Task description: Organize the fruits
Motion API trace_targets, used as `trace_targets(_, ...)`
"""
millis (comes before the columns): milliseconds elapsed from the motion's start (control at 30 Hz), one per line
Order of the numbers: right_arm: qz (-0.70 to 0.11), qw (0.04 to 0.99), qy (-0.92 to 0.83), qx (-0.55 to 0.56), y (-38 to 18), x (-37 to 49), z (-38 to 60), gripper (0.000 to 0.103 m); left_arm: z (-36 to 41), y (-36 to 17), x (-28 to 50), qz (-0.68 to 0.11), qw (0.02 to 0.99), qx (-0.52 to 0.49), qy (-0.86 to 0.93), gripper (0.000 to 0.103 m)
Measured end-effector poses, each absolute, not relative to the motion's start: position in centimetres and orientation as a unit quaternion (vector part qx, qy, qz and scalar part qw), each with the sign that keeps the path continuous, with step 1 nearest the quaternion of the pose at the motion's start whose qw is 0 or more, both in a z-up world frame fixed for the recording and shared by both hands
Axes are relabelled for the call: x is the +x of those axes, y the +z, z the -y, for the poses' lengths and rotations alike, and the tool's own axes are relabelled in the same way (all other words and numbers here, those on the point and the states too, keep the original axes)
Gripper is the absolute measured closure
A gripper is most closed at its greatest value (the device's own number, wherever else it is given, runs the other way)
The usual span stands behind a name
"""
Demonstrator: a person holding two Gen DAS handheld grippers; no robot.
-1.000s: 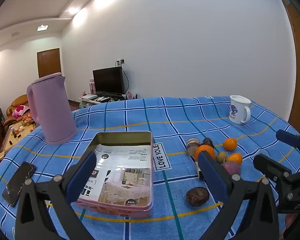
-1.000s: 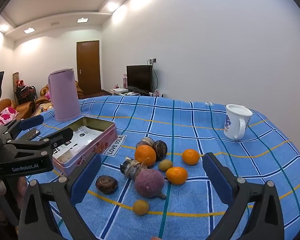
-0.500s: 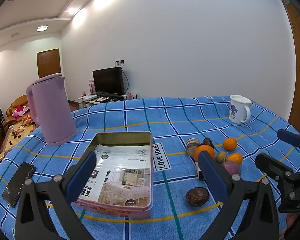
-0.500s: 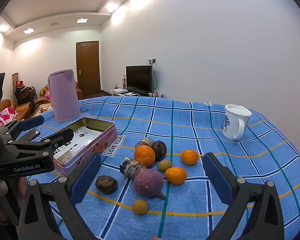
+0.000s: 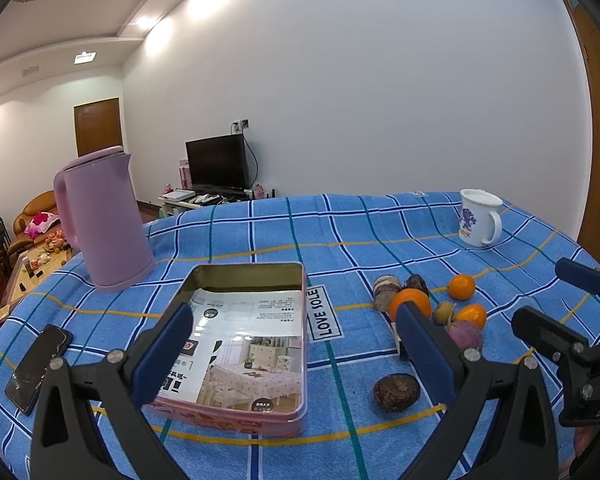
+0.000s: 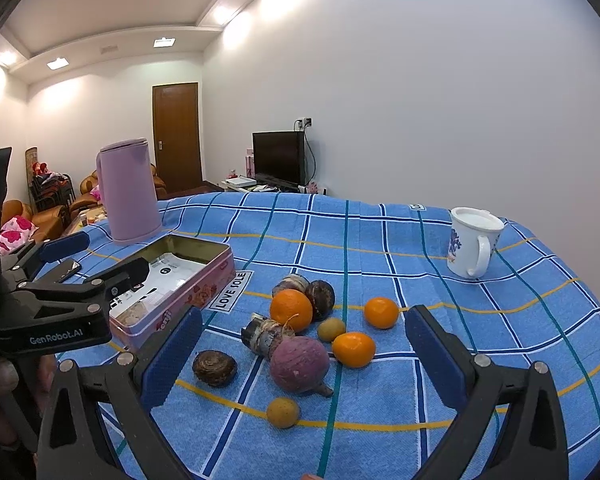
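A pink tin box [image 5: 256, 320] [image 6: 172, 276] lies open on the blue checked cloth, with a printed sheet inside. To its right sits a cluster of fruit: a large orange [image 6: 291, 310] [image 5: 410, 300], two small oranges [image 6: 381, 312] [image 6: 353, 349], a purple round fruit [image 6: 299, 364], a dark brown fruit [image 6: 214, 368] [image 5: 396, 392] and small yellow-green ones [image 6: 283, 412]. My left gripper [image 5: 296, 354] is open, hovering over the tin's near end. My right gripper [image 6: 304, 360] is open above the near side of the fruit cluster, holding nothing.
A lilac kettle [image 5: 100, 216] stands behind the tin at the left. A white mug [image 6: 472, 242] stands at the far right of the cloth. A phone [image 5: 38, 368] lies near the left table edge. A hand [image 6: 4, 376] holds the left gripper.
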State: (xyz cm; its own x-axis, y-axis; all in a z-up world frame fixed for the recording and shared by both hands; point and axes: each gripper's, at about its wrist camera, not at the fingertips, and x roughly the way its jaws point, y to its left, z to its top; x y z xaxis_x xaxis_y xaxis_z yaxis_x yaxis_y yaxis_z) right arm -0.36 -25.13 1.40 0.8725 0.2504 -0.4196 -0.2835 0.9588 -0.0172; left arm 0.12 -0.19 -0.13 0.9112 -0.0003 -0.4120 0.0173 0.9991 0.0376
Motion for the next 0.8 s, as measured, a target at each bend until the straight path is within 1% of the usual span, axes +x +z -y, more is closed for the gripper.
trace_targets(800, -0.219, 0.965, 0.140, -0.036, 0.96, -0.19, 25.10, 0.001, -0.01, -0.48, 0.03, -0.214, 0.977, 0.020, -0.004, 0.000)
